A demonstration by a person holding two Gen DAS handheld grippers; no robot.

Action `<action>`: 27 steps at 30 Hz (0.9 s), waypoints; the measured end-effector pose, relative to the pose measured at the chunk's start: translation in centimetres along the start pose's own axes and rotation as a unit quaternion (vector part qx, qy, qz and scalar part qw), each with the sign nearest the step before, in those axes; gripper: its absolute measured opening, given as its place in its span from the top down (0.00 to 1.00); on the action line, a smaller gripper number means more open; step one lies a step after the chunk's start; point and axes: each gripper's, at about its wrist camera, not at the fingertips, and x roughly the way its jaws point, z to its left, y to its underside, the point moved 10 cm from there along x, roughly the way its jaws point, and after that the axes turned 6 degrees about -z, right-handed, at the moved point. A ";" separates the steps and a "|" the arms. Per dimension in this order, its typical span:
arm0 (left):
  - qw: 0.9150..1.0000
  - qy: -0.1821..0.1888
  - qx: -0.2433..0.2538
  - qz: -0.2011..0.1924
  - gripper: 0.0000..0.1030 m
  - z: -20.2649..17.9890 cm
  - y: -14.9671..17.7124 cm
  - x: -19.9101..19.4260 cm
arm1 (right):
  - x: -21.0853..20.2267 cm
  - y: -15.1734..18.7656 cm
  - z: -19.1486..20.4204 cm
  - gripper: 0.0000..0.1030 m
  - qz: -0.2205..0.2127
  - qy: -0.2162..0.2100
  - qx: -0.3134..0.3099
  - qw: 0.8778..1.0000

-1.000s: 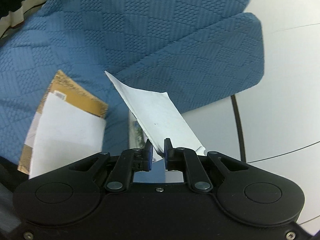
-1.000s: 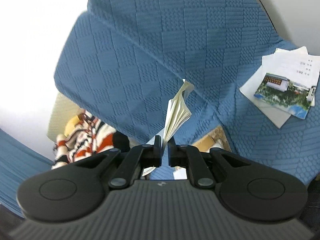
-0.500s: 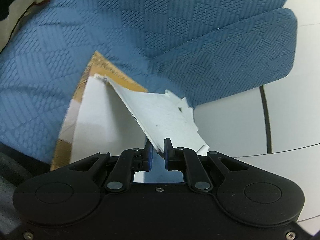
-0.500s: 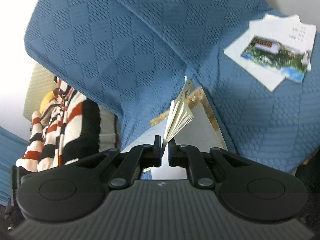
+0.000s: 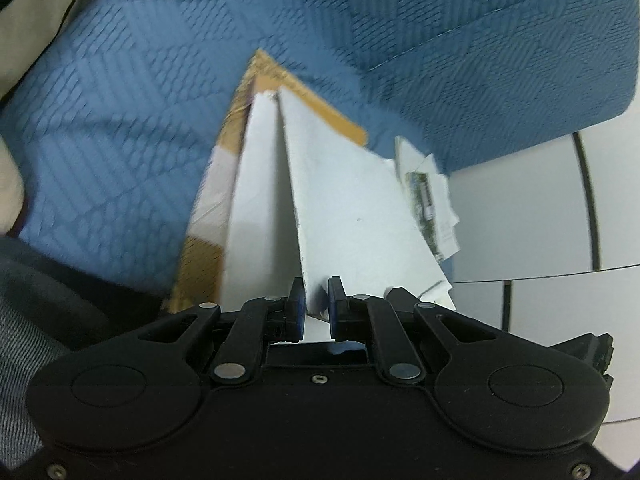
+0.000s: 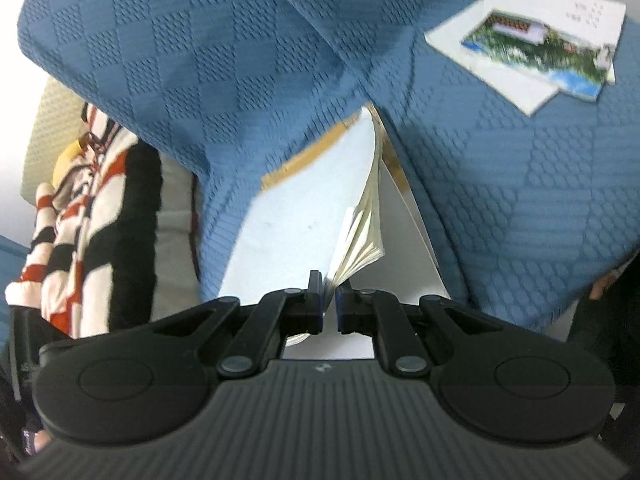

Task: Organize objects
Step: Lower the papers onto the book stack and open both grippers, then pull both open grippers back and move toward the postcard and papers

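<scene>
The white book [image 5: 352, 208] that I hold is pinched at two places: my left gripper [image 5: 316, 304] is clamped on its white cover edge, jaws nearly together with the board between the pads; my right gripper [image 6: 329, 300] is closed on the fanned cream pages [image 6: 360, 248], jaws equally narrow. The book stands tilted, its far corner low over a brown-edged book [image 5: 304, 84] that lies on the blue sofa [image 5: 160, 80]; whether the two books touch I cannot tell, the left view being blurred there. In the left wrist view, a white sheet of the lower book runs up toward my jaws on the left side of the held cover; at the cover's right edge, loose white slips and a printed card [image 5: 424, 208] stick out. In the right wrist view, the brown-edged book [image 6: 320, 148] shows under and beside the fanned pages, with white faces on either side of them. Farther right on the seat cushion [image 6: 520, 184], well apart from the held book, lies a small stack of papers [image 6: 520, 88] topped by a landscape postcard [image 6: 536, 52]. At the left of that view, a red, white and black striped fabric [image 6: 80, 208] rests beside the sofa's arm; in the left view, pale floor tiles [image 5: 528, 208] lie beyond the cushion's edge.
</scene>
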 end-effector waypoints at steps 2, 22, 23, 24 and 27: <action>1.000 -0.012 -0.001 0.004 0.90 0.7 0.6 0.3 | 0.7 0.7 -0.8 0.91 0.013 0.005 0.009 1.000; 0.997 -0.063 0.037 -0.020 0.67 0.3 1.4 -1.8 | 0.1 2.3 -3.1 0.49 0.041 0.048 0.032 0.997; 0.997 -0.062 0.042 -0.026 0.67 -0.2 1.3 -2.2 | -0.3 2.2 -3.1 0.49 0.039 0.049 0.029 0.998; 0.996 -0.061 0.049 -0.032 0.67 -0.7 1.2 -2.7 | -0.6 2.1 -3.1 0.49 0.036 0.049 0.028 0.998; 0.994 -0.061 0.071 -0.054 0.67 -2.7 1.0 -4.2 | -2.1 1.3 -2.5 0.49 0.018 0.046 0.013 0.999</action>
